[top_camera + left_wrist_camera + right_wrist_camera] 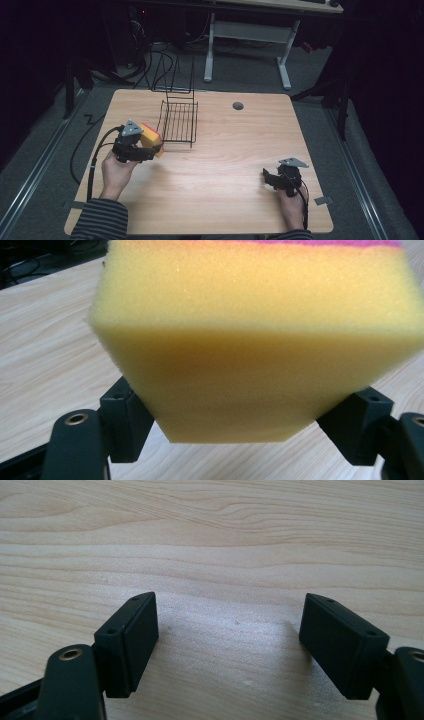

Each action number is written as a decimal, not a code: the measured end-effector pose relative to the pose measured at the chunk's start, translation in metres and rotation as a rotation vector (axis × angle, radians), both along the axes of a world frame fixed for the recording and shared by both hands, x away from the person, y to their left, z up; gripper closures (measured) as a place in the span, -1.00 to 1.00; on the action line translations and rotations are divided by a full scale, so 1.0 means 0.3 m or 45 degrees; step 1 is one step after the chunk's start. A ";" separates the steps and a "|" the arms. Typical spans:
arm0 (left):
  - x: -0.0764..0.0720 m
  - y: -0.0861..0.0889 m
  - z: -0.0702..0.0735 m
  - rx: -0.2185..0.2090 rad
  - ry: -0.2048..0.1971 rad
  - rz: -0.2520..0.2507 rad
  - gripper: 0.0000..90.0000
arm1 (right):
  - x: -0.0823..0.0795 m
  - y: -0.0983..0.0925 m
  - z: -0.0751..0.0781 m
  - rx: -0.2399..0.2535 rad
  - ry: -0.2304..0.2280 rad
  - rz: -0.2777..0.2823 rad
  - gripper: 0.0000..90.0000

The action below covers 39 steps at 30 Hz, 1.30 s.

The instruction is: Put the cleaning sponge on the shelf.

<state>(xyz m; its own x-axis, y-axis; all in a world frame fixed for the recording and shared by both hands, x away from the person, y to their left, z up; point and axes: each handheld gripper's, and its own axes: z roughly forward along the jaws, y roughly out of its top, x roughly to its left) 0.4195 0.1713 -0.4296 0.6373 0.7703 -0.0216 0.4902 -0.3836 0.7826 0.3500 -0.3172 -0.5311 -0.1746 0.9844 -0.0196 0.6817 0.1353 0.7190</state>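
Note:
A yellow sponge (150, 138) with a pink top layer is clamped in my left gripper (150, 151) at the table's left, just beside the black wire rack (179, 121). In the left gripper view the sponge (255, 335) looms close, squeezed at its lower end between the two black jaws, and it hangs above the wood. My right gripper (267, 178) rests near the table's front right, held by a hand. In the right gripper view its jaws stand wide apart over bare wood, so the right gripper (230, 630) is open with nothing between them.
The wooden table (225, 150) has a round cable hole (238, 106) at the back right. Behind it a white desk frame (247, 45) and cables lie on the grey floor. A striped sleeve (100, 220) enters at the bottom left.

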 end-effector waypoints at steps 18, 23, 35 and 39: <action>0.079 -0.087 0.024 0.021 -0.008 -0.001 -0.45 | -0.001 0.001 0.000 0.006 0.004 0.001 -0.47; 0.105 -0.109 0.021 0.041 -0.009 0.011 -0.45 | -0.001 0.001 0.000 0.006 0.004 0.003 -0.48; 0.160 -0.164 0.026 0.062 -0.015 0.016 -0.45 | -0.002 0.001 0.000 0.005 0.004 0.003 -0.48; 0.176 -0.184 0.022 0.060 -0.016 0.019 -0.45 | -0.002 0.001 0.000 0.004 0.004 0.005 -0.48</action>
